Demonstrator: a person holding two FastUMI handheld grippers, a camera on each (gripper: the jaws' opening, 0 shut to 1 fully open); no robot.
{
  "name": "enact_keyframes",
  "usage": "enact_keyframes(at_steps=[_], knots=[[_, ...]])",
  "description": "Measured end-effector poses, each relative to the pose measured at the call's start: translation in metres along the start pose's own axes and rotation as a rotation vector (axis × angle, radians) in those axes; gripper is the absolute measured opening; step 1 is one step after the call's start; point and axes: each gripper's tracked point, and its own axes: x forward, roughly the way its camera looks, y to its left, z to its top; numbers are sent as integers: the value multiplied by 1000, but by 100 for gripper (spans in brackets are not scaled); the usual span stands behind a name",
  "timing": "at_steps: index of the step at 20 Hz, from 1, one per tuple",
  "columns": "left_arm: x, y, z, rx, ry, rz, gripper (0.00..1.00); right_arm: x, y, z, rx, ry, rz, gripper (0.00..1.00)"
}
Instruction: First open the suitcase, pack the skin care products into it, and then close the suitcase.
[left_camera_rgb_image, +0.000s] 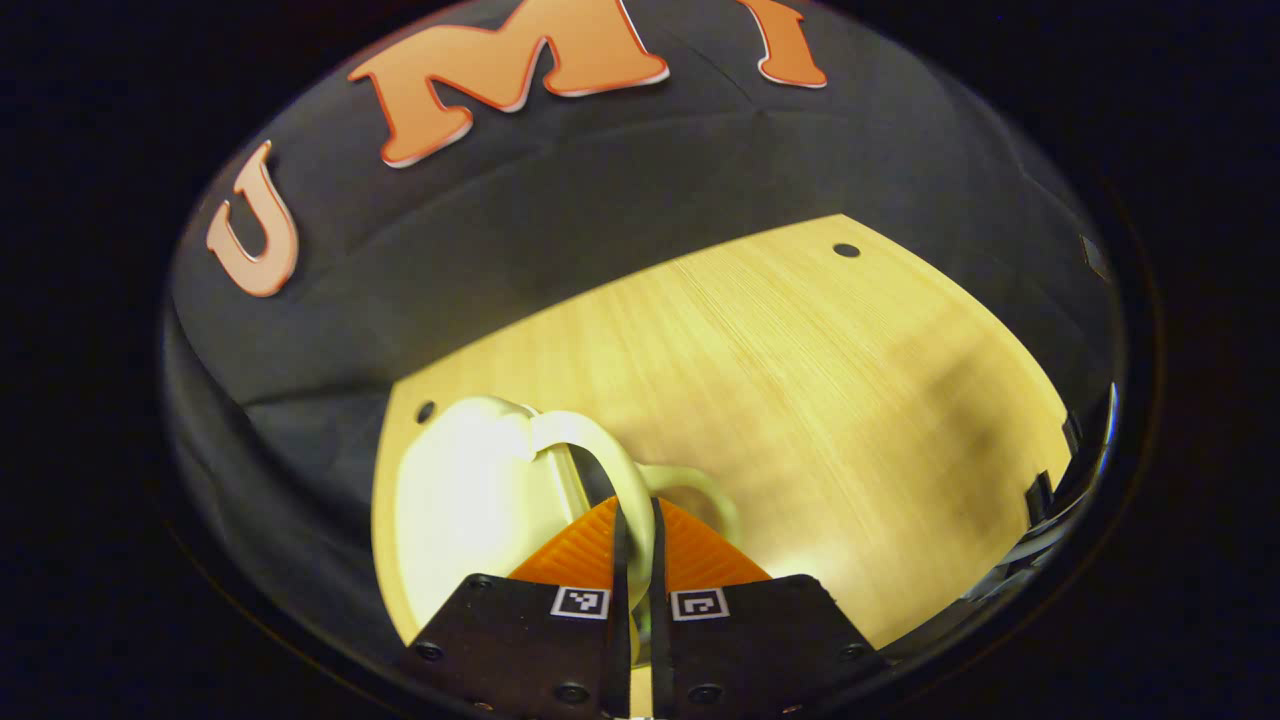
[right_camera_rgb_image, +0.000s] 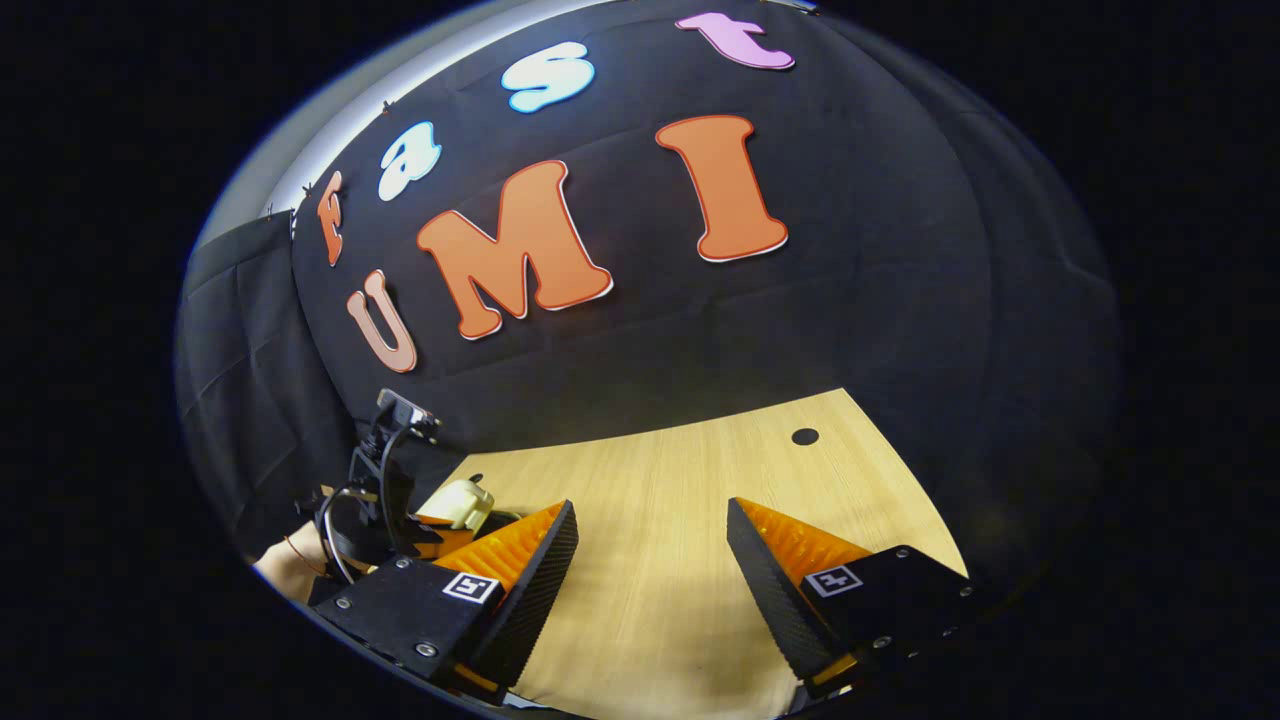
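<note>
Here, in the left gripper view, the left gripper (left_camera_rgb_image: 635, 560) is being held low over a pale wooden table (left_camera_rgb_image: 800, 400) with a fine straight grain, and its two ribbed, wedge-shaped fingers (left_camera_rgb_image: 575, 550) are being pressed nearly together on the curved handle (left_camera_rgb_image: 610, 460) of a small cream suitcase (left_camera_rgb_image: 460, 500). The handle is seen as a smooth, glossy plastic arch that is passing down between the fingers, so the tool is being kept clenched on it. The suitcase is being shown as a rounded, hard, shiny shell lying on the near left part of the table, close to the table's edge and to a small round hole (left_camera_rgb_image: 426, 411) in the board; whether its lid is raised cannot be told. A second round hole (left_camera_rgb_image: 846, 250) is being shown near the far corner of the table. In the right gripper view, the right gripper (right_camera_rgb_image: 650, 560) is being held released above the bare wood, its two toothed fingers (right_camera_rgb_image: 530, 560) being set well apart with nothing between them. Farther off to the left in that view, the other gripper, a dark frame with looping cables, is being shown against the cream suitcase. Behind the table, a matte black cloth wall (right_camera_rgb_image: 900, 300) with soft folds is being shown.
</note>
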Motion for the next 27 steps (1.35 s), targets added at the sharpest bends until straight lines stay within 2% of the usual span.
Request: enact_keyframes(at_steps=[1, 3, 4, 9, 12, 13, 15, 17, 21, 23, 25, 26, 27], knots=[[12, -14, -7, -2, 23, -9, 8, 0, -5, -3, -2, 9, -5, 95], [21, -4, -12, 6, 49, -6, 8, 3, -13, -11, -14, 29, -12, 95], [26, -16, -17, 15, 51, 0, 8, 5, -16, -15, -21, 44, -11, 95], [7, -34, -6, 55, 33, 68, 8, 11, -18, -32, -62, 89, 3, 96], [-4, -41, 13, 8, -19, 87, 19, 15, -10, -33, -80, 100, 20, 96], [-14, -44, 27, -6, -56, 91, 41, 17, -8, -32, -81, 103, 17, 96], [-39, -41, 67, -22, -170, 135, 100, 21, 5, -28, -83, 96, 9, 96], [-68, -39, 96, -74, -307, 143, 99, 21, 19, -23, -101, 63, -3, 96], [-123, -43, 153, -233, -573, 84, 99, 11, 47, -10, -166, -49, -69, 95], [-148, -35, 171, -247, -684, 98, 99, -2, 69, -3, -176, -107, -67, 95], [-140, -38, 173, -239, -740, 118, 98, -15, 85, 3, -192, -177, -73, 100], [-148, -38, 175, -244, -756, 113, 99, -21, 93, 8, -204, -214, -78, 95], [-148, -37, 176, -256, -769, 97, 98, -27, 101, 9, -213, -242, -81, 95]])
